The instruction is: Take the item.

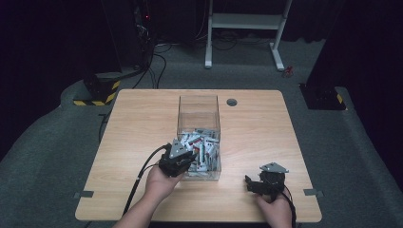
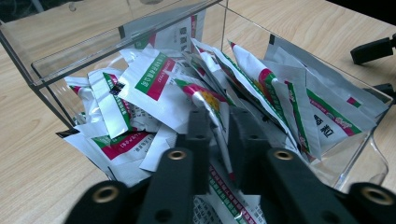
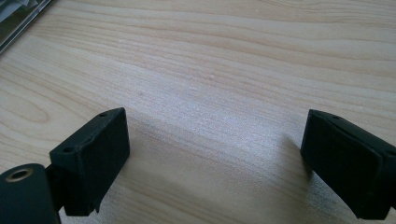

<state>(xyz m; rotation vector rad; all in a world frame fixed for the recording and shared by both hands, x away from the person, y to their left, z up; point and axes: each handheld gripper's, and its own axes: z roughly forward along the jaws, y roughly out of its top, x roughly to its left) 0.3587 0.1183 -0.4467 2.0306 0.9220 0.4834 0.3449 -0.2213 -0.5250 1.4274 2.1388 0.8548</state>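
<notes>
A clear plastic box [image 1: 198,98] stands in the middle of the wooden table [image 1: 142,118], holding a heap of white and silver sachets [image 1: 205,141] with green and red print. My left gripper [image 1: 190,159] reaches into the box at its near left corner. In the left gripper view its jaws [image 2: 222,119] stand nearly together, pinching the edge of one sachet [image 2: 219,109] on top of the heap. My right gripper [image 1: 250,185] rests low over bare table to the right of the box, open, with nothing between its jaws [image 3: 215,135].
A round cable hole [image 1: 232,102] sits in the table behind the box. The box wall [image 2: 116,51] rises around the left gripper. The right gripper's black jaws [image 2: 378,67] lie beyond the box. Cables and a white frame [image 1: 244,21] are on the floor behind the table.
</notes>
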